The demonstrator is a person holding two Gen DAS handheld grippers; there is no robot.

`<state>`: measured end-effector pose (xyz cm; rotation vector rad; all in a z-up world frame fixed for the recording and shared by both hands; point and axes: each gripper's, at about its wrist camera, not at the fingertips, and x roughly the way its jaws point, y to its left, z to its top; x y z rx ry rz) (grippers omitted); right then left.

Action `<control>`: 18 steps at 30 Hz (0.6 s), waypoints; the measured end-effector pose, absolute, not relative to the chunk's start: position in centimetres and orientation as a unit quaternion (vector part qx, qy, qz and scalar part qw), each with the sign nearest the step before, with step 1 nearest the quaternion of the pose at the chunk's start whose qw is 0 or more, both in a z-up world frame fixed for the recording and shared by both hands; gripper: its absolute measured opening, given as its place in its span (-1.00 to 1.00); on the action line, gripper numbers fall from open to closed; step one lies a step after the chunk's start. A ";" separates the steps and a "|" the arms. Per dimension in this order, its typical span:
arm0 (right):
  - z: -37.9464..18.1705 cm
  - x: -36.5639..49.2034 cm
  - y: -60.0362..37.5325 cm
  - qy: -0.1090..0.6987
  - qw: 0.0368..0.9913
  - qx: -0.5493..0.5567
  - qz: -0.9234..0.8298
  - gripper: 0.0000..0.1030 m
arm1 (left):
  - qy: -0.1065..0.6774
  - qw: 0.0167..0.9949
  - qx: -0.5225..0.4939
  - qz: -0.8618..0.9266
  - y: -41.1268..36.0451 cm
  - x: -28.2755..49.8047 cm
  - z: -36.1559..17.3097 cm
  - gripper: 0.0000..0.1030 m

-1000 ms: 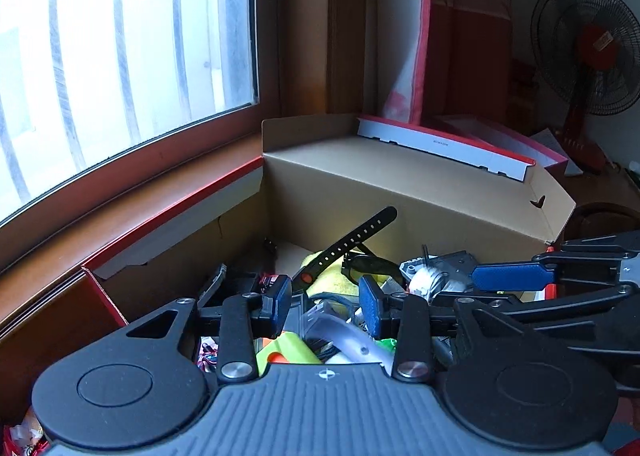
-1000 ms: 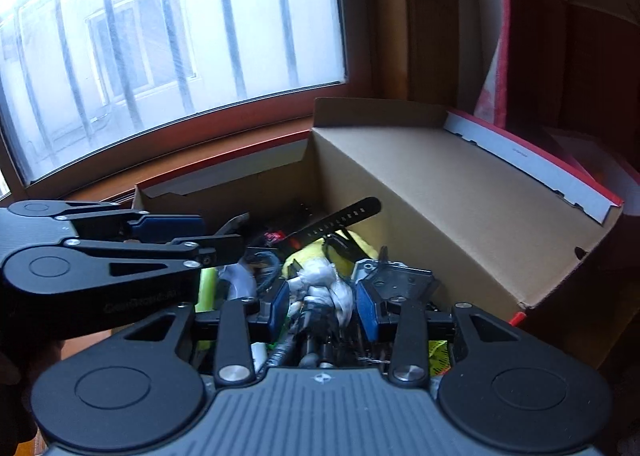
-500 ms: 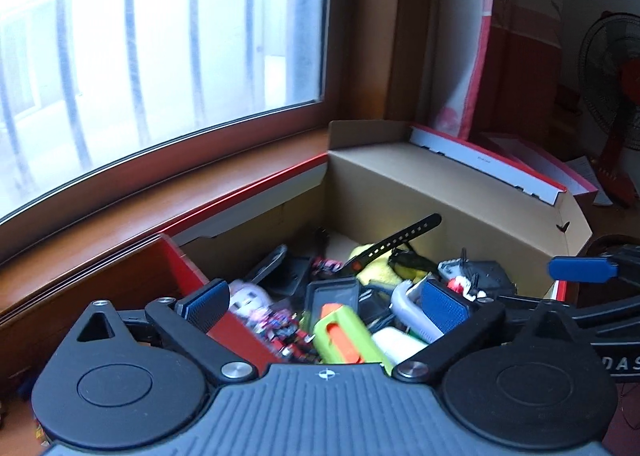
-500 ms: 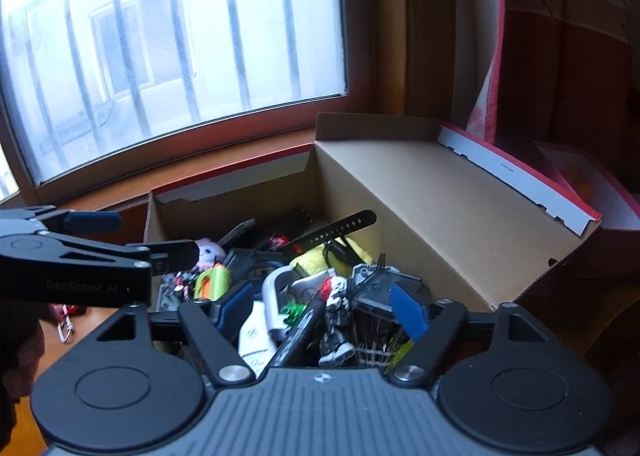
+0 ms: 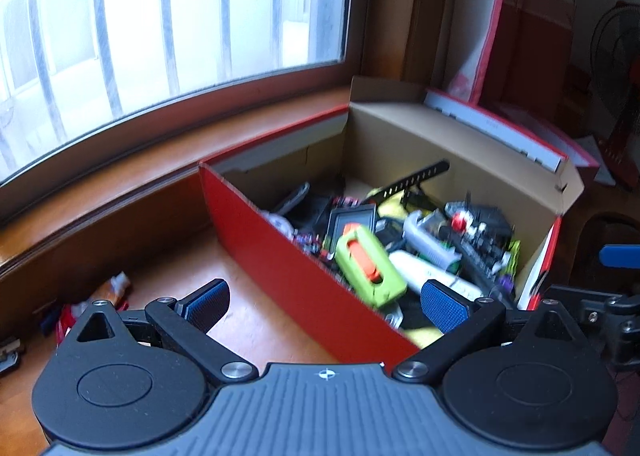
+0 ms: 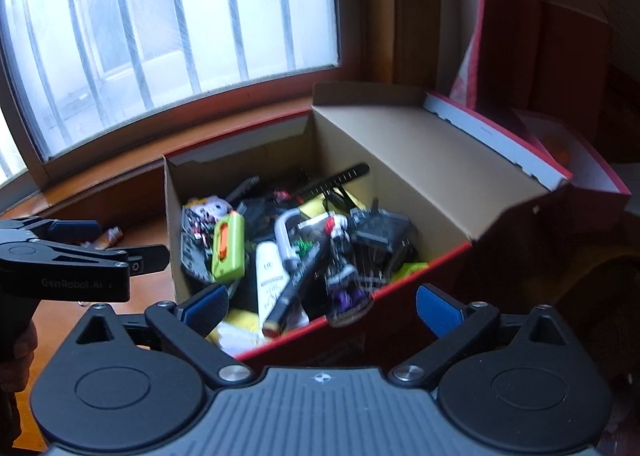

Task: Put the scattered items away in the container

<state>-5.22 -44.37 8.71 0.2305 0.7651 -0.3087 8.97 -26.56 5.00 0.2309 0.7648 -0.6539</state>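
The cardboard box (image 5: pixel 472 144) stands on the wooden surface (image 5: pixel 256 316) below the window (image 5: pixel 160 16), filling the left view from 12 to 3 o'clock. It is already heaped: a green-and-orange toy (image 5: pixel 368 260), a white bottle (image 6: pixel 270 272), a black strap (image 6: pixel 340 178) and much small clutter lie inside. Most of the tidying looks done. What seems left is a small pile of wrappers (image 5: pixel 100 296) on the surface at 9 o'clock, well apart from the box.

Both the left tongs (image 5: pixel 324 298) and right tongs (image 6: pixel 320 302) gape wide, holding nothing.

Only the left view shows that pile fully. The right view catches just one wrapper beyond the left tongs at 9 o'clock, but shows the box's contents more plainly.
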 end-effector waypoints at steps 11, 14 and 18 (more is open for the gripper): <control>6.2 -5.8 -42.2 0.420 0.886 0.130 -0.150 0.97 | 0.386 0.857 0.134 -0.315 -26.1 7.6 3.6 1.00; 5.5 -5.6 -41.7 0.431 0.881 0.132 -0.144 0.97 | 0.386 0.856 0.134 -0.315 -26.1 7.6 3.6 1.00; 5.1 -5.4 -41.2 0.439 0.878 0.134 -0.138 0.97 | 0.386 0.856 0.134 -0.316 -26.0 7.5 3.7 1.00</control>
